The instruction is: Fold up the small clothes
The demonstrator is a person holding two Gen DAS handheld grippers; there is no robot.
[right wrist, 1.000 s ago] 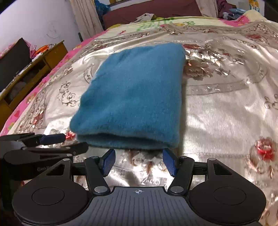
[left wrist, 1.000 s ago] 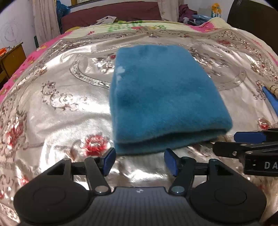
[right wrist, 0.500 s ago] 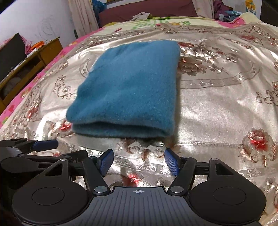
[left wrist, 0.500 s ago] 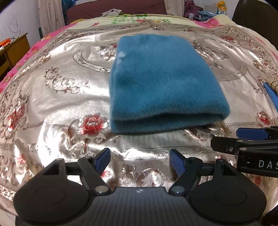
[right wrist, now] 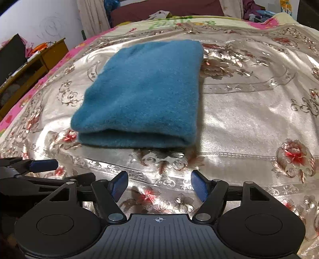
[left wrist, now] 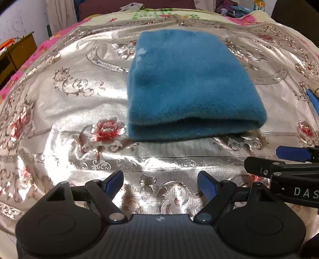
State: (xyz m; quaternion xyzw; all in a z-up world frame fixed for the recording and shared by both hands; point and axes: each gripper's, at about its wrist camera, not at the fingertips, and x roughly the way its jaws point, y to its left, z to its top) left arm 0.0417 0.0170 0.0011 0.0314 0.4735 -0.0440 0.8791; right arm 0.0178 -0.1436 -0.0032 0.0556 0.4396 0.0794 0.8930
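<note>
We are backing both the left gripper [left wrist: 160, 183] and right gripper [right wrist: 159, 185] off the folded blue garment [left wrist: 185, 83], jaws just opening wide and empty, taking care not to snag its near fold.

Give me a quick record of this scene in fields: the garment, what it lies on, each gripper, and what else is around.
garment: blue fleecy cloth, folded into a thick rectangle, lying flat, fold edge facing the cameras
surface: shiny silver bedspread with red flowers
left gripper: jaws open and just been opening, nothing between them, short of the cloth's near edge
right gripper: jaws open and just been opening, empty, short of the cloth
contact: neither gripper touches the cloth
background: wooden cabinet to the left, dark red headboard at the far end
</note>
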